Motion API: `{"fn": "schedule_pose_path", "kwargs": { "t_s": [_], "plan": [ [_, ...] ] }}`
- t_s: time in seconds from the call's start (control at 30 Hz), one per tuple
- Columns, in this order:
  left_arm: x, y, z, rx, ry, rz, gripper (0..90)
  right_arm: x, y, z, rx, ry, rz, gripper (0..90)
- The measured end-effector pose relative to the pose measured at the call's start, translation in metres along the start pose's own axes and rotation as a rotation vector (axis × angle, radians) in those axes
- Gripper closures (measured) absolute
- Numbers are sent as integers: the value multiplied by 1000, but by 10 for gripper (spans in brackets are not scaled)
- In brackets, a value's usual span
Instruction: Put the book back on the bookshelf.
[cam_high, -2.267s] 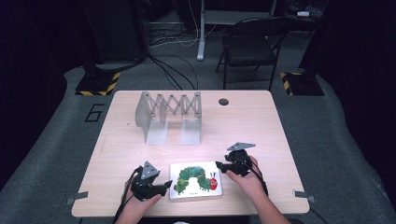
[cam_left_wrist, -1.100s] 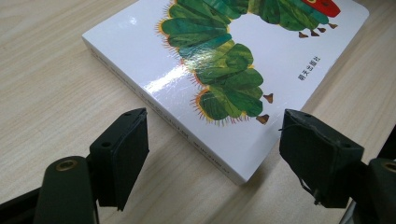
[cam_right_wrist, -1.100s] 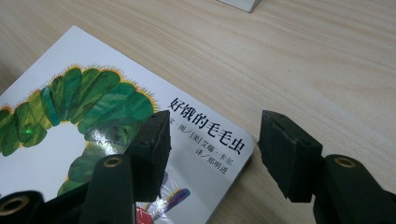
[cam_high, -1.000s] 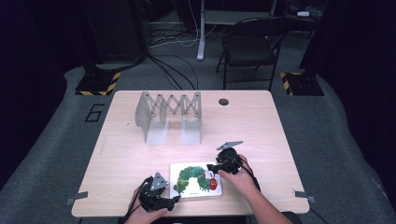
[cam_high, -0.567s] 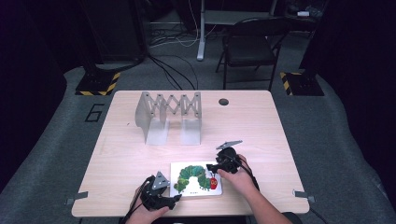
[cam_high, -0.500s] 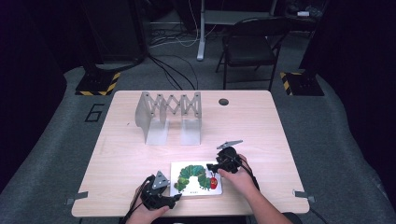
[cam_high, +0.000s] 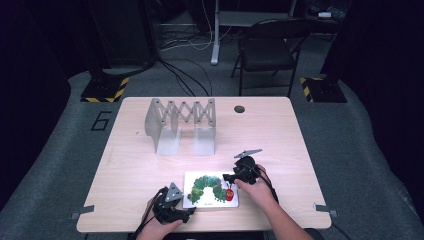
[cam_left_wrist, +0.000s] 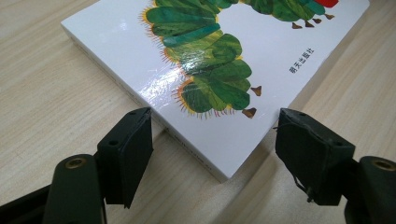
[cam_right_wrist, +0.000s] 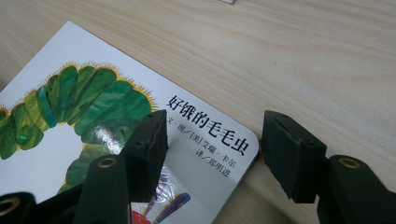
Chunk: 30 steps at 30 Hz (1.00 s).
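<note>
From the high view, a white, square picture book with a green caterpillar on its glossy cover (cam_high: 210, 189) lies flat near the front edge of a pale wooden table (cam_high: 125, 165), at about 6 o'clock from the table's middle. The black left gripper (cam_high: 186, 214) sits at the book's 8 o'clock corner, held by the person's left hand (cam_high: 160, 227), while the black right gripper (cam_high: 226, 178) meets the book's 2 o'clock corner, gripped by the right hand (cam_high: 257, 187). A grey metal accordion-style folding rack (cam_high: 180, 124) stands toward 12 o'clock, well apart from the book, with a small dark round grommet hole (cam_high: 239, 109) near the far edge and a black folding chair (cam_high: 267, 47) on the grey floor beyond. In the left gripper view, the jaws stand wide apart, one on either side of the book's near corner, which points between them; neither jaw appears to touch it, and the book rests flat on the wood. In the right gripper view, the jaws are likewise spread wide: the left jaw hovers over the cover beside the printed black Chinese title (cam_right_wrist: 208, 127), the right jaw sits over bare table just past the rounded corner at 3 o'clock.
</note>
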<state>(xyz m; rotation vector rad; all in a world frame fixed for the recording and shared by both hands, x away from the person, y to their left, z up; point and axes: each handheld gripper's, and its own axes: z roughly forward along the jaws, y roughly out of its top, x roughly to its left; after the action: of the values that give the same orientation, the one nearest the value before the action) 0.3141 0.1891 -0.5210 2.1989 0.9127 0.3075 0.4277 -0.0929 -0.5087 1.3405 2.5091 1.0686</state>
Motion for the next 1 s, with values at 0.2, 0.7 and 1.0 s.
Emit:
{"fn": "schedule_pose_path", "kwargs": {
  "t_s": [0.2,0.7,1.0],
  "plan": [
    [0,0,1,-3,7,13,260,1,0,1,3,5,18,392],
    [-3,-2,2,-5,25,46,239,-2,3,-2,-6,39,82,406],
    [-4,-2,2,3,29,62,238,-7,2,-3,18,48,107,413]
  ]
}}
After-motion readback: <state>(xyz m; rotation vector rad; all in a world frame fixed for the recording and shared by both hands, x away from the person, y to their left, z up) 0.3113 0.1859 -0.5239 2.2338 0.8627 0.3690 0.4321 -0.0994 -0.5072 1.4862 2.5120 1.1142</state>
